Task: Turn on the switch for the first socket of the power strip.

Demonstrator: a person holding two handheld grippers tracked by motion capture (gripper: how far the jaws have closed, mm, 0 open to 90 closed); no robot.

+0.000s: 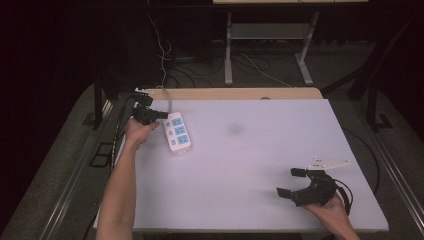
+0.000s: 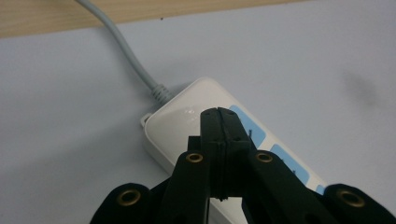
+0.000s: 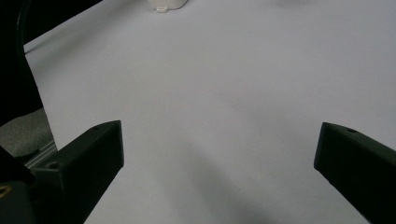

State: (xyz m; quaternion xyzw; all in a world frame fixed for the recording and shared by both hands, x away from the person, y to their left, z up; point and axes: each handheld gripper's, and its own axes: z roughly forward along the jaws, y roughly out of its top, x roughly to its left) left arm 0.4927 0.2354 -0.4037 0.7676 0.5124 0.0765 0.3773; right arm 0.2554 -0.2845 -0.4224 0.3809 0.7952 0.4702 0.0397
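Left gripper view: left gripper [image 2: 219,114] jaws pressed together, empty, tips over the white power strip [image 2: 187,116] at the worktop's [image 1: 250,150] far-left; right gripper [image 1: 295,182] gapes wide, empty.

You have no readable text, brand, number or sign anywhere here. The power strip [image 1: 178,133] lying on the surface [image 1: 250,165] shows you a plain white casing and blue socket faces [image 2: 248,125], with no lettering that can be made out in the high view or the left gripper view. Its small end tab in the right gripper view is too blurred for you to read.
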